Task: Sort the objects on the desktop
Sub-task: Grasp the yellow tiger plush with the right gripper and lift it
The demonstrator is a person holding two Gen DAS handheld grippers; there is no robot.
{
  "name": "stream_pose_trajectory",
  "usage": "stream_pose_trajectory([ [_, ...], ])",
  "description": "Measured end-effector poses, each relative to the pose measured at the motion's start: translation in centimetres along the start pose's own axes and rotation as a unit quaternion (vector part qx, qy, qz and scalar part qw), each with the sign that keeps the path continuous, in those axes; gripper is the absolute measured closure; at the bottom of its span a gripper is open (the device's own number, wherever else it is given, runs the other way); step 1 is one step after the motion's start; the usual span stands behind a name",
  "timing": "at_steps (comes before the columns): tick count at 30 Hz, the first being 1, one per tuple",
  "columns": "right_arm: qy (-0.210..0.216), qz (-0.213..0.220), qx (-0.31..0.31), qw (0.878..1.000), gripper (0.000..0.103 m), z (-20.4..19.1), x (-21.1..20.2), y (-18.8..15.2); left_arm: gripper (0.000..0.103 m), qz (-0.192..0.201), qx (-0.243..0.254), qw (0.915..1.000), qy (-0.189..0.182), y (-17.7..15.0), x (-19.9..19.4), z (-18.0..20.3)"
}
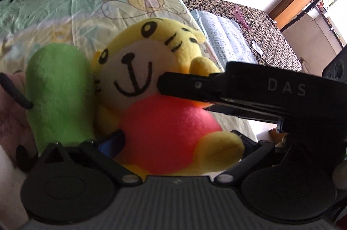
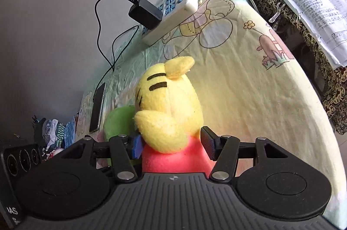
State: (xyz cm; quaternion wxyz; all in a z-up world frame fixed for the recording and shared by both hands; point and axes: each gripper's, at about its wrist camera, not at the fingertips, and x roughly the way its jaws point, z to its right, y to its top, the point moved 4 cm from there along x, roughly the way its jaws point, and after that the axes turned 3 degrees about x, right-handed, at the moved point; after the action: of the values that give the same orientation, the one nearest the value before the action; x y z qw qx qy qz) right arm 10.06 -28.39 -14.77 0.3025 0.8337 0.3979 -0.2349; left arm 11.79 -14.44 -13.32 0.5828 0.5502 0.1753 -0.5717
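So both grippers are on the same thing here: a yellow plush tiger with black stripes and a pinkish-red belly (image 1: 151,86), sitting on a pale cartoon-print bedsheet (image 2: 249,99).

The right gripper (image 2: 173,144) has its jaws roughly body-width apart, one either side of the toy's red middle. The blue-padded finger on the left (image 2: 137,146) is pressed right up against the plush; the black ribbed finger on the right (image 2: 209,146) sits at the edge of the red fabric, though I can't tell whether it's actually squeezing. From this camera you only get the tiger from the side: ear, stripes, one arm.

The left gripper (image 1: 180,143) is around the lower body. A blue pad (image 1: 112,143) shows at the toy's left hip and a dark finger peeks out behind the yellow foot on the right, so the plush fills the gap between them. Looks like a grip, but the toy hides most of the contact.

The left wrist view shows the tiger's face head-on, plus the other gripper's black finger crossing in from the right and touching the cheek. Tight against the tiger's side is a green plush cylinder (image 1: 58,95), which the right view only catches as a sliver behind it.

Only the right view shows a dark phone (image 2: 98,108) lying flat on the sheet by the wall. Both show a white power strip with blue sockets (image 2: 171,13) with a black charger block (image 2: 145,13) plugged in, well behind the toy, and an open sheaf of printed paper (image 2: 314,4) on a dark patterned cloth (image 1: 249,19).
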Motion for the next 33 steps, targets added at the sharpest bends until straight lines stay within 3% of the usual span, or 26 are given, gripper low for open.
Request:
stream_pose_trajectory([
  [8, 0.036, -0.018, 0.045, 0.998, 0.062, 1.0, -0.5, 0.0, 0.006, 0.004, 0.022, 0.9998, 0.002, -0.2, -0.2, 0.5],
  [12, 0.033, -0.018, 0.043, 0.998, 0.063, 0.9, -1.9, -0.7, 0.014, 0.004, 0.035, 0.9994, -0.005, -0.5, -0.7, 1.5],
  [20, 0.022, 0.013, 0.023, 0.999, 0.064, 0.2, -7.1, -2.9, 0.015, 0.005, 0.068, 0.997, -0.038, -2.7, -3.4, 5.5],
  [26, 0.044, 0.05, -0.001, 0.998, 0.064, -2.6, -10.5, -4.7, 0.015, 0.053, 0.1, 0.9931, -0.031, -4.4, -8.3, 8.1],
  [33, 0.096, 0.061, -0.049, 0.992, 0.064, -6.7, -12.2, -6.9, 0.015, 0.114, 0.09, 0.9893, 0.008, -6.5, -14.0, 7.6],
])
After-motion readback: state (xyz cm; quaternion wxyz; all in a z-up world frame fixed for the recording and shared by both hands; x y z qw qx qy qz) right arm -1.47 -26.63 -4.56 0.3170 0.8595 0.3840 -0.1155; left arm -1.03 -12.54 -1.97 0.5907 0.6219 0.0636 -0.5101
